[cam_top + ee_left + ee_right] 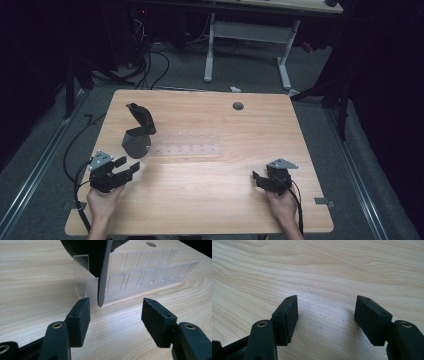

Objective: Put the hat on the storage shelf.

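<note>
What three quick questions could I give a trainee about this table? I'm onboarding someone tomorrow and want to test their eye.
1. True or false: the left claw is shut on the clear slotted rack.
2. Which stands nearer the black object: A) the left claw, B) the right claw?
3. Fill in: the grey round plug sits near the table's ____ edge, seen from the person.

Key: 1. False; both claws are open and hold nothing. 2. A. 3. Far.
</note>
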Demonstrator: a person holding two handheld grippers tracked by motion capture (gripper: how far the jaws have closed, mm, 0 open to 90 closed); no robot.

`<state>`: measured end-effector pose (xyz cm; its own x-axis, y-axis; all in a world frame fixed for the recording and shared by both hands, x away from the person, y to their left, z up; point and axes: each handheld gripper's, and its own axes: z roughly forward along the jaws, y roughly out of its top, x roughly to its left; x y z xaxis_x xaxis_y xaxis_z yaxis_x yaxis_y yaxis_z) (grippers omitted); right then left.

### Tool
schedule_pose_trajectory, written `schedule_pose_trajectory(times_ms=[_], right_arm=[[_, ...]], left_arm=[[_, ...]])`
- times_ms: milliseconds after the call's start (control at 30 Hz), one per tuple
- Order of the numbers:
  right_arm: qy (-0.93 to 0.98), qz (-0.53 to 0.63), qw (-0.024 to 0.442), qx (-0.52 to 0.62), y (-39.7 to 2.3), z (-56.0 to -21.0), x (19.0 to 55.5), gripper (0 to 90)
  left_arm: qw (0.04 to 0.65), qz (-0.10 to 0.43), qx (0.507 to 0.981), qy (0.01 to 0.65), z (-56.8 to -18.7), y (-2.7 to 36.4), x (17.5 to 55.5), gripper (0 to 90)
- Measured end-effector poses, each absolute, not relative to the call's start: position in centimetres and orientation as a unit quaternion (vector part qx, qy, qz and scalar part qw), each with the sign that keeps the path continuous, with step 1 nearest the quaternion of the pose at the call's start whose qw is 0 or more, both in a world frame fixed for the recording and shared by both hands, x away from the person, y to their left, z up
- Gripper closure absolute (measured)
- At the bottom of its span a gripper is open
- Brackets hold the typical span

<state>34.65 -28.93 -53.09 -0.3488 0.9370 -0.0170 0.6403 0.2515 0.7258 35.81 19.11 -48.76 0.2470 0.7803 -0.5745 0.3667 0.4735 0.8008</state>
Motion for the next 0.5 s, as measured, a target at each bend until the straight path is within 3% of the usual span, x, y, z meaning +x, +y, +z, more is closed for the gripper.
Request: schedule_pose_trajectory(times_ms=[500], right_arm=[[0.756,0.320,0.232,0.521,-28.9,-53.1,34.7,36.1]], left_arm=[[0.603,0.149,0.521,0.585,-51.1,16.8,35.1,40.1]])
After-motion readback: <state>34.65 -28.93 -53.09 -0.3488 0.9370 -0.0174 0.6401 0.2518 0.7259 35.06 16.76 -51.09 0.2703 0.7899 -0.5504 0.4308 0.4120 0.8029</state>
